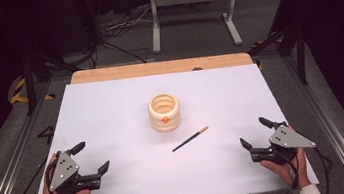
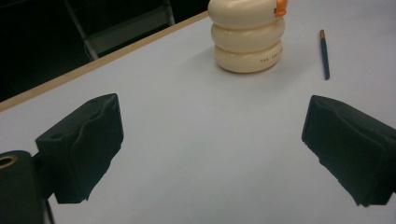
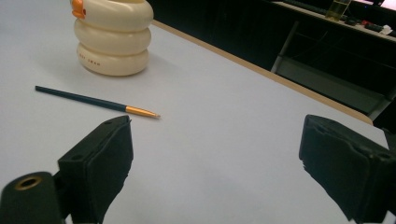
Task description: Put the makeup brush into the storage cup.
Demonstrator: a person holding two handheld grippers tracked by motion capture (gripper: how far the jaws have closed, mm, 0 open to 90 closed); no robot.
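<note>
Counter (image 1: 112,115): white sheet over a wooden top, wood strip showing along the far edge.

Cream ribbed holder (image 1: 164,112) sits upright near the middle, three stacked rings, open top, small orange knob on the side facing the person. Also seen in the left gripper view (image 2: 247,35) and the right gripper view (image 3: 113,36).

Dark pencil (image 1: 190,139) lies flat on the counter just to the right of the holder and nearer the person, apart from it. Gold/orange tip points away to the right. Seen too in the left gripper view (image 2: 324,53) and the right gripper view (image 3: 97,102).

Left gripper (image 1: 90,159) is at the near-left corner, held in the left hand (image 1: 54,193). Fingers spread wide, holding nothing; bare counter between them in its own view (image 2: 210,140).

Right gripper (image 1: 255,132) is at the near-right corner, in the right hand (image 1: 285,165). Fingers wide apart, empty (image 3: 215,158).

Both grippers well apart from holder and pencil.
</note>
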